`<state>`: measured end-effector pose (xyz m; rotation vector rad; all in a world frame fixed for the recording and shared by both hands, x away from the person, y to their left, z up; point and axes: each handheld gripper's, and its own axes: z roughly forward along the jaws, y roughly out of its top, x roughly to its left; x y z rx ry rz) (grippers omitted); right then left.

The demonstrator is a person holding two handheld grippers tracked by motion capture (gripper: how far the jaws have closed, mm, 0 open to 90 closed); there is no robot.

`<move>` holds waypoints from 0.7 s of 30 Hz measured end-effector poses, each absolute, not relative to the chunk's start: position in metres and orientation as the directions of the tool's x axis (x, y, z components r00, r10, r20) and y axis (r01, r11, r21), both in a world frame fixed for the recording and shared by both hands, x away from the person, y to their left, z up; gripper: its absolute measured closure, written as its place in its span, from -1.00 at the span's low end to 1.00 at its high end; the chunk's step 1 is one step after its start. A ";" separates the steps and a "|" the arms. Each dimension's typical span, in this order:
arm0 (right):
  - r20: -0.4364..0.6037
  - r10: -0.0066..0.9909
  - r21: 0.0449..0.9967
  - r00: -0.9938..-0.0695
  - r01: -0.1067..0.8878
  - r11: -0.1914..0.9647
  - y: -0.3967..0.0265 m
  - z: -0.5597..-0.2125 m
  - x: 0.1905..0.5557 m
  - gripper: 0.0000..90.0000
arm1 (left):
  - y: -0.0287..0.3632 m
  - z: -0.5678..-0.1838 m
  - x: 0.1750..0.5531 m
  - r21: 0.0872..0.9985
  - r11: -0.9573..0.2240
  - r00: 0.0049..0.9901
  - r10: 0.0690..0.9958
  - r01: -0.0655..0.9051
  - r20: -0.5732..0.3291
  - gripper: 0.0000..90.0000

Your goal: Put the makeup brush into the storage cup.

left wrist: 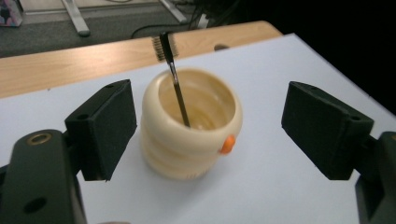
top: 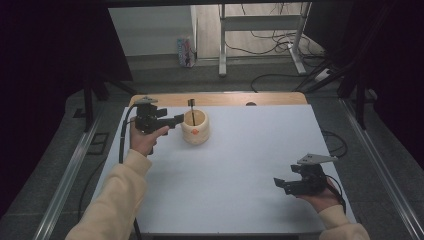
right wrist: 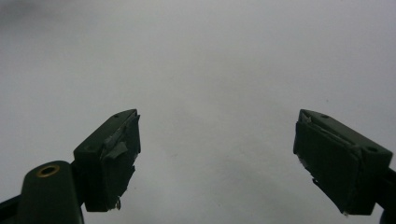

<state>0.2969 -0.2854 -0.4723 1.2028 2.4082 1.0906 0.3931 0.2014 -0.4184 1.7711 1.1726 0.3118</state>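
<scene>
The cup (left wrist: 191, 126), cream-coloured and ribbed with a small orange knob on its side, stands upright on the white tabletop (top: 240, 170) near the far left, with a thin dark brush (left wrist: 175, 79) leaning inside it, bristles up.

Nearest the person, the right claw (top: 281, 184) rests low at the near right with its jaws spread wide and nothing between them; the right gripper view has bare white surface ahead of it.

Farther off, the left claw (left wrist: 210, 126) stands wide as well, one pad just beside the cup's left wall and the other well apart on the knob side.

The step looks like taking hold of the cup. To do it well, I would centre the jaws on the cup's body below the rim, level, and close gently so that it does not tip and the brush stays put.

The cup sits close to the far wooden edge (top: 220, 98), so any nudge should go toward the person. The middle of the tabletop is open for a carry.
</scene>
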 end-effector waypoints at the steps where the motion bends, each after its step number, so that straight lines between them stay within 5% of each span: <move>1: 0.112 0.765 0.711 -0.634 0.589 0.384 -0.285 -0.472 0.297 -0.67 | 0.202 -0.420 0.390 0.813 -0.092 0.510 0.817 0.575 -0.268 -0.57; 21: 0.113 0.766 0.714 -0.633 0.587 0.381 -0.285 -0.472 0.295 -0.68 | 0.219 -0.444 0.333 0.794 -0.155 0.538 0.808 0.587 -0.241 -0.55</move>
